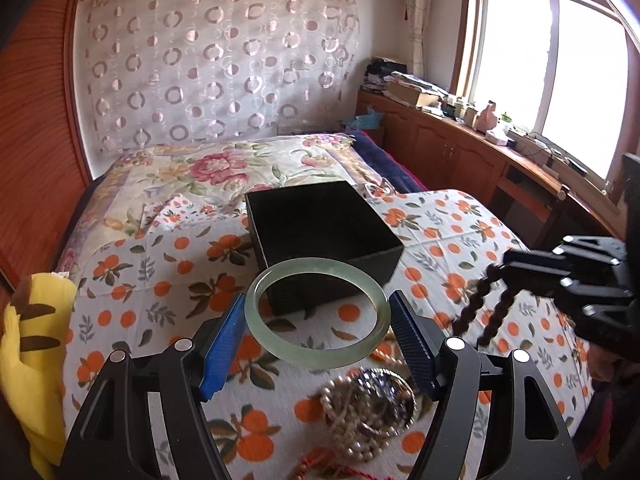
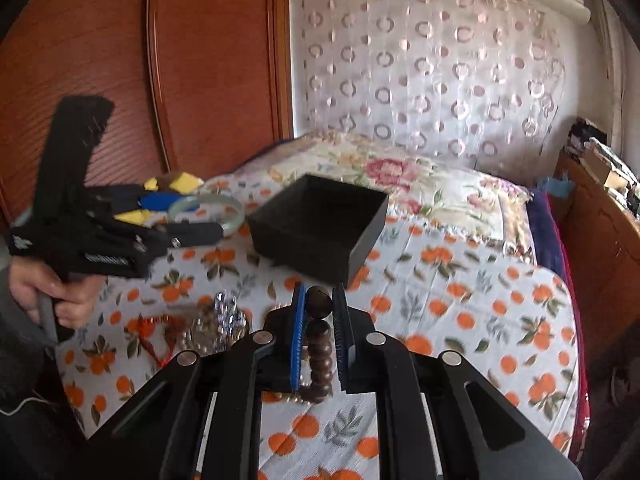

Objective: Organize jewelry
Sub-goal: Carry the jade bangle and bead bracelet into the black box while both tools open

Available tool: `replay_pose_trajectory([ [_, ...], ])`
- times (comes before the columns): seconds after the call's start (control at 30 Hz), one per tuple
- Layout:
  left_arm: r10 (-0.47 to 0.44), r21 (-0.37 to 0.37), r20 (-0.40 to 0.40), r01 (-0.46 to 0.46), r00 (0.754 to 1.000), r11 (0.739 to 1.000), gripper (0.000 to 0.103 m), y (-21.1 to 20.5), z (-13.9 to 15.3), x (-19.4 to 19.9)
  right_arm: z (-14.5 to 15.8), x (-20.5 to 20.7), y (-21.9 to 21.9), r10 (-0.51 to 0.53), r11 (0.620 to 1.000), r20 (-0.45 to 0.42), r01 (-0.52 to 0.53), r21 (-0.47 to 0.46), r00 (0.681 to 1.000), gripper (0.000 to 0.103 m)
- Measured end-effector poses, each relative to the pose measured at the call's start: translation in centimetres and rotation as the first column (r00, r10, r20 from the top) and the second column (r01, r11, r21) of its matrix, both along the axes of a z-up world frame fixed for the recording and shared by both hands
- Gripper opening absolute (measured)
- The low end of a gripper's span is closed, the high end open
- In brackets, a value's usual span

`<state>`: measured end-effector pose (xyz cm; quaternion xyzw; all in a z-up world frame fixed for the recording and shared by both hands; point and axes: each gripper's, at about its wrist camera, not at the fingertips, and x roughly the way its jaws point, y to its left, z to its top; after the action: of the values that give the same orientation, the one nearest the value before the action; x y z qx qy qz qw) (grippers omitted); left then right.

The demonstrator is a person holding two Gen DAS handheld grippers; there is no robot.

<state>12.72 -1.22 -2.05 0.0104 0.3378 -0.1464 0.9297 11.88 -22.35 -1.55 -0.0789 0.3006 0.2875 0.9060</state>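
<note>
My left gripper (image 1: 318, 312) is shut on a pale green jade bangle (image 1: 316, 361) and holds it flat above the bed, just short of an open black box (image 1: 320, 228). My right gripper (image 2: 320, 300) is shut on a dark brown bead bracelet (image 2: 319, 354) that hangs down between its pads. In the left wrist view the right gripper (image 1: 502, 266) is at the right with the beads (image 1: 478, 304) dangling. In the right wrist view the left gripper (image 2: 200, 208) with the bangle (image 2: 228, 204) is left of the box (image 2: 320, 224). A pile of pearl and metal jewelry (image 1: 368, 408) lies below the bangle.
The bed has an orange-print sheet (image 1: 168, 280) and a floral quilt (image 1: 224, 168). A yellow plush toy (image 1: 32, 344) lies at the left edge. A wooden cabinet (image 1: 460, 152) with clutter runs under the window at right. A wooden wardrobe (image 2: 160, 80) stands at left. A red cord (image 2: 152, 332) lies by the pile.
</note>
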Motion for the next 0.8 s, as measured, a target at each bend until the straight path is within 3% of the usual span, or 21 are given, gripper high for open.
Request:
replay_pose_trajectory([
  [0.4, 0.016, 0.031, 0.004, -0.016, 1.000, 0.999, 0.069, -1.3, 0.2, 4.2, 2.6, 3.9, -0.8, -0.047, 0.999, 0.044, 0.047, 0.011, 0.998, 0.015],
  [0.8, 0.043, 0.043, -0.049, -0.041, 0.998, 0.998, 0.069, -2.2, -1.6, 9.3, 4.1, 8.5, -0.2, -0.053, 0.997, 0.035, 0.051, 0.054, 0.998, 0.015],
])
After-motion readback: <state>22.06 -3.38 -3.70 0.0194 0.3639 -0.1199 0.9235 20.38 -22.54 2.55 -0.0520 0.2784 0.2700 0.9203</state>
